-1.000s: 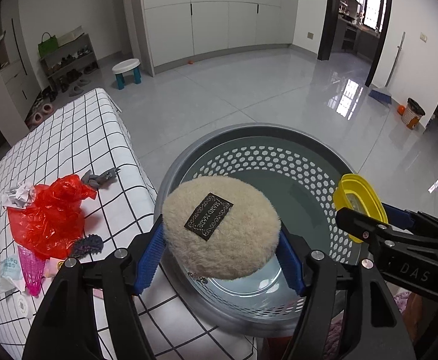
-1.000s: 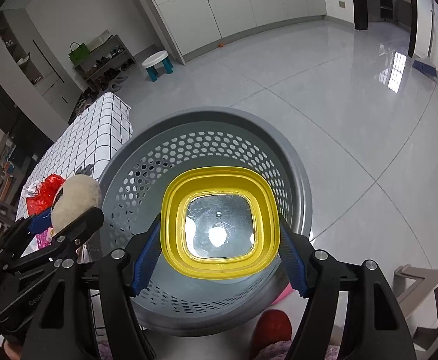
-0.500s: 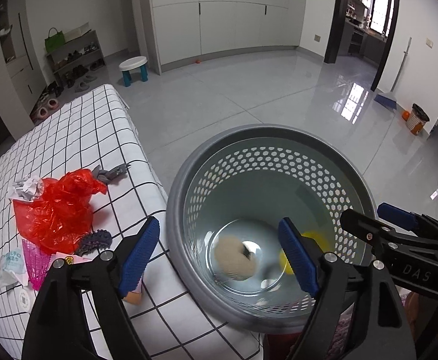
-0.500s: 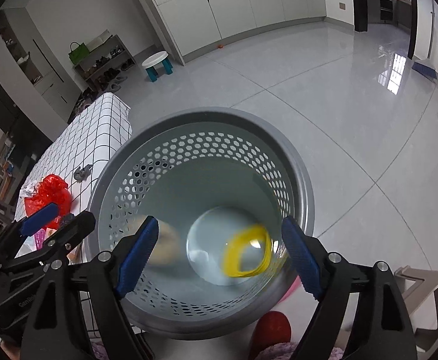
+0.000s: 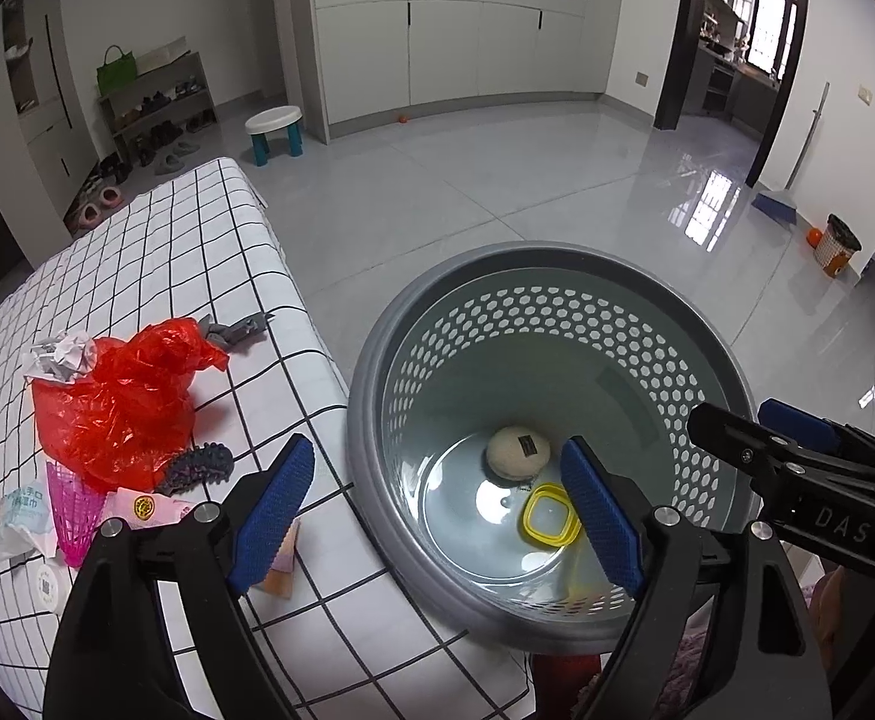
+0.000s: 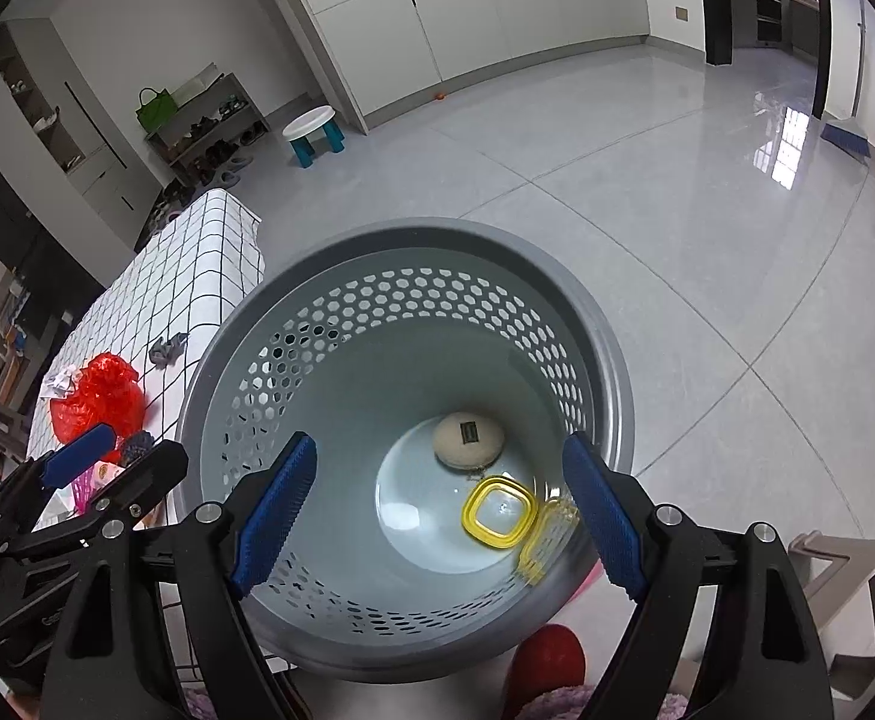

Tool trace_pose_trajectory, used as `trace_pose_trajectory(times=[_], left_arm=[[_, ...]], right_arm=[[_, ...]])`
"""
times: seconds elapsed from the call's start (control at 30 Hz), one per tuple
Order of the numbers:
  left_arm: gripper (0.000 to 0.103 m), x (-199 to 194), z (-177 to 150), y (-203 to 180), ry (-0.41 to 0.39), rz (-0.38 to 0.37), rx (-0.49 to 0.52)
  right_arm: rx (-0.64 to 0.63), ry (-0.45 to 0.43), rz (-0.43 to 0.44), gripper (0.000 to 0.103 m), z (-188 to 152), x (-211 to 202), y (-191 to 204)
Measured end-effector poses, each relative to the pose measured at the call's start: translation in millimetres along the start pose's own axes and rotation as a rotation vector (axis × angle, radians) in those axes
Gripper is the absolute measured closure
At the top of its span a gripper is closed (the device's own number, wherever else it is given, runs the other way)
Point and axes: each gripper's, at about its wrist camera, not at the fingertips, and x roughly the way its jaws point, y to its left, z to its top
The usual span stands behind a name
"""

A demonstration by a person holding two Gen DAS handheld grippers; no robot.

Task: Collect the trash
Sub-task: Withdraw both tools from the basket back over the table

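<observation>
puff point(image 6: 468, 441) label-up, lid point(image 6: 499, 513) flat, basket point(image 6: 611, 372) btm

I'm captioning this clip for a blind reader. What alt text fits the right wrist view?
The open right gripper hovers over a grey perforated bin holding a fluffy beige puff and a yellow lid at the bottom. To the left, the left gripper and a checked table with a red bag; glossy floor beyond.
</observation>
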Motion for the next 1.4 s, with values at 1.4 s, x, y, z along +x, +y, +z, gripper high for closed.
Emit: trace_pose_trajectory(times=[1.4], left_arm=[[0.012, -68, -56, 81, -0.064, 0.111, -0.149]], right_arm=[[-0.161, -0.034, 0.058, 0.023, -27, -15, 78]])
